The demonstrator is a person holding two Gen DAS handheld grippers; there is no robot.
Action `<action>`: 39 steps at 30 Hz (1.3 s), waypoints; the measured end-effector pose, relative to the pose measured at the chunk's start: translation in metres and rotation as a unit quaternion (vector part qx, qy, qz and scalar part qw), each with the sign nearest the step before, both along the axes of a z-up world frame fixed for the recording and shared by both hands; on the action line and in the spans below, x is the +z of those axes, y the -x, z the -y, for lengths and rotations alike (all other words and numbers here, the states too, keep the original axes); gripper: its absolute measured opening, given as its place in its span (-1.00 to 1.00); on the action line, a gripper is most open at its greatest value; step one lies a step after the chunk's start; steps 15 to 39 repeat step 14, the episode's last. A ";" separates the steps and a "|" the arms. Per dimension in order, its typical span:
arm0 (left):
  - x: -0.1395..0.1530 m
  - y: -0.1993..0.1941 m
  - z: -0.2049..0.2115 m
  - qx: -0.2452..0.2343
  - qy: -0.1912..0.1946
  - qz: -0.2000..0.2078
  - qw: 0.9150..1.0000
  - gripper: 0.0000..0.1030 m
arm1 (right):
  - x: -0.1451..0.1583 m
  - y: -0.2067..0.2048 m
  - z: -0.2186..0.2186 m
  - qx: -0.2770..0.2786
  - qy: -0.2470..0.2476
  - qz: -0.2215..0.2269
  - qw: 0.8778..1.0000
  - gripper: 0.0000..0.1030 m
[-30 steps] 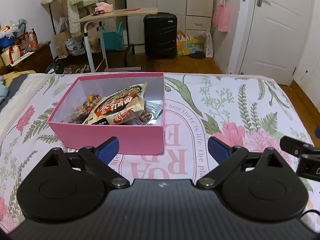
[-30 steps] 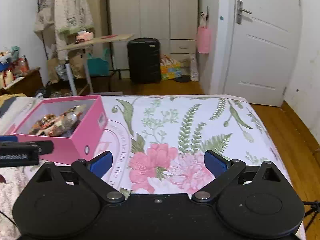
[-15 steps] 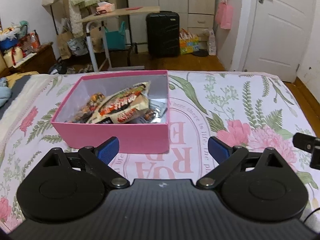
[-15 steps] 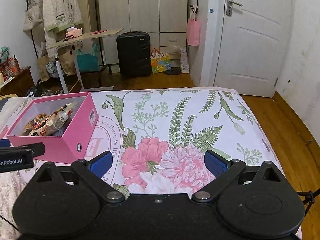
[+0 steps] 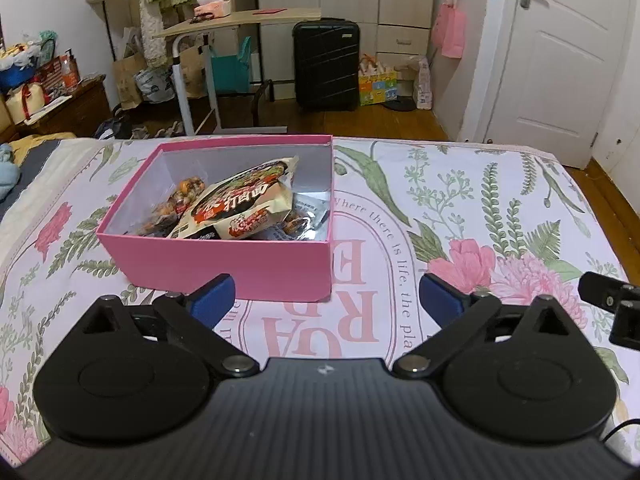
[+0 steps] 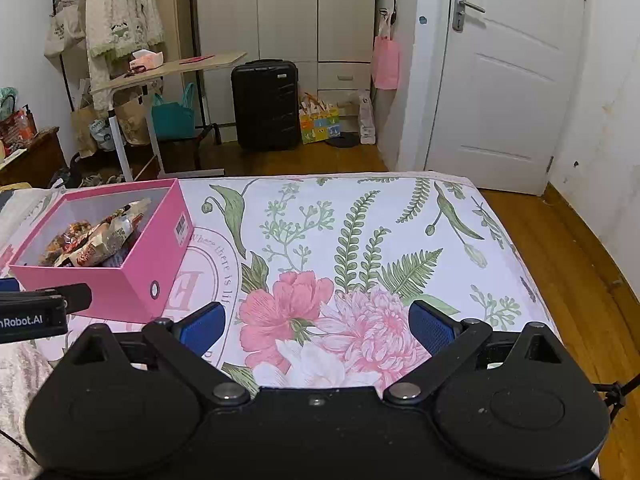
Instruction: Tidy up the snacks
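Note:
A pink box without a lid sits on the floral bedspread. Inside it lie several snack packets: a large cream and red bag on top, darker wrapped snacks to its left, and a small silver sachet at the right. My left gripper hovers open just in front of the box's near wall, with nothing between its blue pads. Off to the right of the box, my right gripper is open over the pink flower print and also holds nothing.
The bed's foot edge lies just beyond the box, with wooden floor past it and along the right. A black suitcase, a rolling desk, bags and a white door stand across the room.
Both grippers have risen and drawn back a little, so more of the box's inside and the bedspread shows. Both stay open; the box and the snacks have not moved.

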State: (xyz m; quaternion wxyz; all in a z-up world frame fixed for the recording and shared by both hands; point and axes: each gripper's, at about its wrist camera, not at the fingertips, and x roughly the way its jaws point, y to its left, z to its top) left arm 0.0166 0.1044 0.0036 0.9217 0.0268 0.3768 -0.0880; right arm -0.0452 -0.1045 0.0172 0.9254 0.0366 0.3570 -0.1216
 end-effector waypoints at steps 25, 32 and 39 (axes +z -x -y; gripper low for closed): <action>-0.001 0.003 0.000 0.006 0.000 0.004 1.000 0.97 | -0.003 -0.003 0.001 0.002 0.004 -0.009 1.000 0.94; -0.001 0.003 0.000 0.006 0.000 0.004 1.000 0.97 | -0.003 -0.003 0.001 0.002 0.004 -0.009 1.000 0.94; -0.001 0.003 0.000 0.006 0.000 0.004 1.000 0.97 | -0.003 -0.003 0.001 0.002 0.004 -0.009 1.000 0.94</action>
